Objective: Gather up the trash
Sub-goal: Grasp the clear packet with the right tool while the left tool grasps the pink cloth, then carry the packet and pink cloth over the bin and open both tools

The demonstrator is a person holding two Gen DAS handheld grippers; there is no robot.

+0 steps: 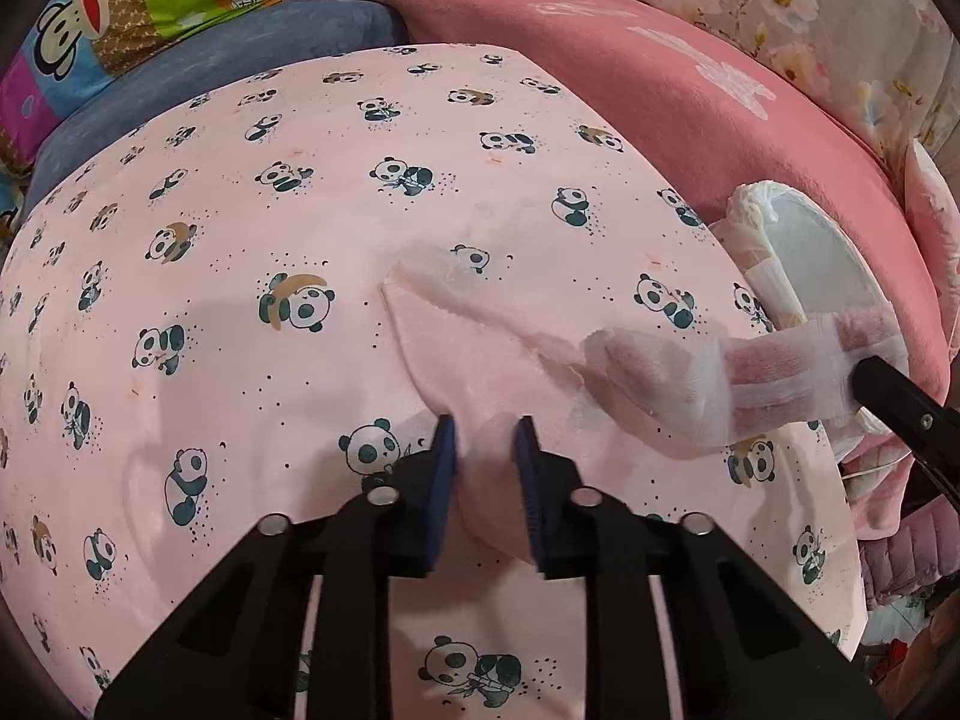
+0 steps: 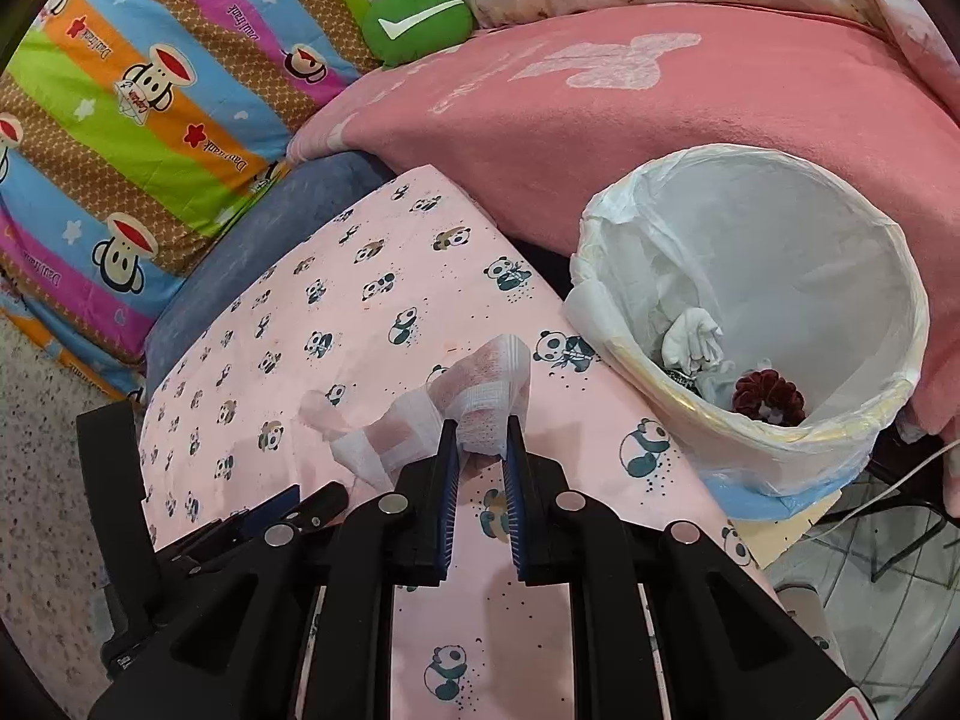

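the sheer wrapper is pinched at its near end between the jaws of the right gripper, and the rest of it is draped down to the left, its far end lying on the panda-print cloth. its long axis is seen running from the jaws, just below frame centre in the right wrist view, out toward the lower left; the free end points away from the bin.

the lined trash bin is seen to the right of the jaws and a little above them in that view, mouth open and upward, with crumpled white paper and a dark red ruffled piece already inside. that rightward offset is judged to be what the coming move depends on: the wrapper would have to be carried right, over the rim.

in the left wrist view the wrapper is stretched across right of centre, held at its right end. the left gripper is held over the cloth with its jaws narrowly parted and nothing between them. the right gripper is plainly the nearer one.
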